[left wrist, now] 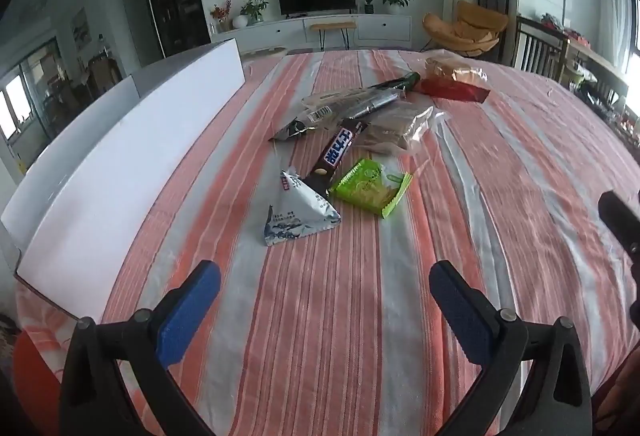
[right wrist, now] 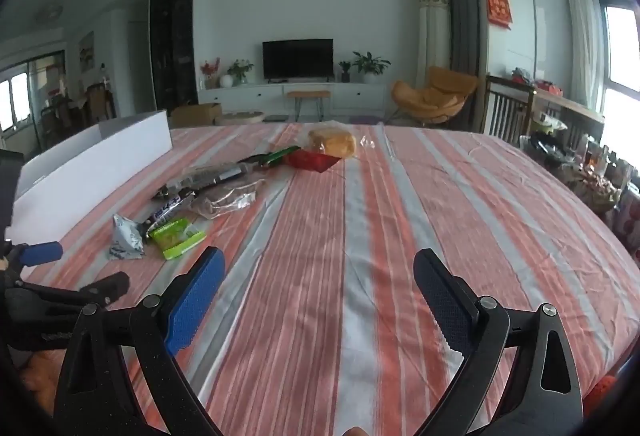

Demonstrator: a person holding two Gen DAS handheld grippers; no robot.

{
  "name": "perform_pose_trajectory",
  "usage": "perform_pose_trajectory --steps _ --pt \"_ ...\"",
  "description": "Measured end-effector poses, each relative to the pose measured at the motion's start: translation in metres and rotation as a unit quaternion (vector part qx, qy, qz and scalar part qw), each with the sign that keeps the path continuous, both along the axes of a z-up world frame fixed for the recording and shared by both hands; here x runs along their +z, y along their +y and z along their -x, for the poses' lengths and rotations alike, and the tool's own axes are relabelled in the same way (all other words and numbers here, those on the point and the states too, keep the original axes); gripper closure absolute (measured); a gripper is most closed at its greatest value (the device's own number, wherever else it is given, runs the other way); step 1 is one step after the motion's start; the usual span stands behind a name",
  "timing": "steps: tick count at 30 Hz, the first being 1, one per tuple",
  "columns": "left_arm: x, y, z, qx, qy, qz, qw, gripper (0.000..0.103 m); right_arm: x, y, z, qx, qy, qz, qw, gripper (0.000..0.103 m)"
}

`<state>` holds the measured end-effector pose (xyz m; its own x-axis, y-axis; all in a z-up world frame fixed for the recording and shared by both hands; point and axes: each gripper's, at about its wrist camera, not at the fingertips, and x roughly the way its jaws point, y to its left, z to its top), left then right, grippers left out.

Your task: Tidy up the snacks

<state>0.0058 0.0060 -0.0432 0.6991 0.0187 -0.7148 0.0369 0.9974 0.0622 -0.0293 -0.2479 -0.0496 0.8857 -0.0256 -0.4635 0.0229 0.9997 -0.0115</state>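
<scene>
Several snacks lie on the striped tablecloth (left wrist: 320,316). Nearest is a white pyramid packet (left wrist: 298,214) beside a green packet (left wrist: 370,186). Behind them lie a dark chocolate bar (left wrist: 338,150), a clear bag of brown biscuits (left wrist: 396,130), a long dark packet (left wrist: 352,104), a red packet (left wrist: 452,88) and bagged bread (left wrist: 452,70). My left gripper (left wrist: 324,284) is open and empty, just short of the pyramid packet. My right gripper (right wrist: 318,272) is open and empty over bare cloth, right of the snacks; the green packet (right wrist: 176,238) and pyramid packet (right wrist: 126,242) lie to its left.
A long white box (left wrist: 120,172) runs along the table's left side, also in the right wrist view (right wrist: 92,160). The left gripper shows at the right view's left edge (right wrist: 40,276). Chairs, a TV cabinet and a cluttered shelf stand beyond the table.
</scene>
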Motion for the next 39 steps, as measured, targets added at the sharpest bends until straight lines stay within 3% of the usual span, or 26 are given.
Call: perform_pose_trajectory --steps 11,15,39 --pt "0.005 0.011 -0.004 0.021 -0.014 0.017 0.9995 0.000 0.001 0.010 -0.002 0.009 0.017 0.001 1.000 0.006" --pt "0.004 0.013 -0.003 0.025 -0.018 0.012 0.9994 0.000 0.004 0.016 0.002 0.012 0.000 0.004 1.000 0.006" --pt "-0.003 0.011 -0.007 0.027 -0.012 0.001 0.9996 0.000 -0.001 0.010 -0.004 0.011 0.021 0.006 1.000 0.006"
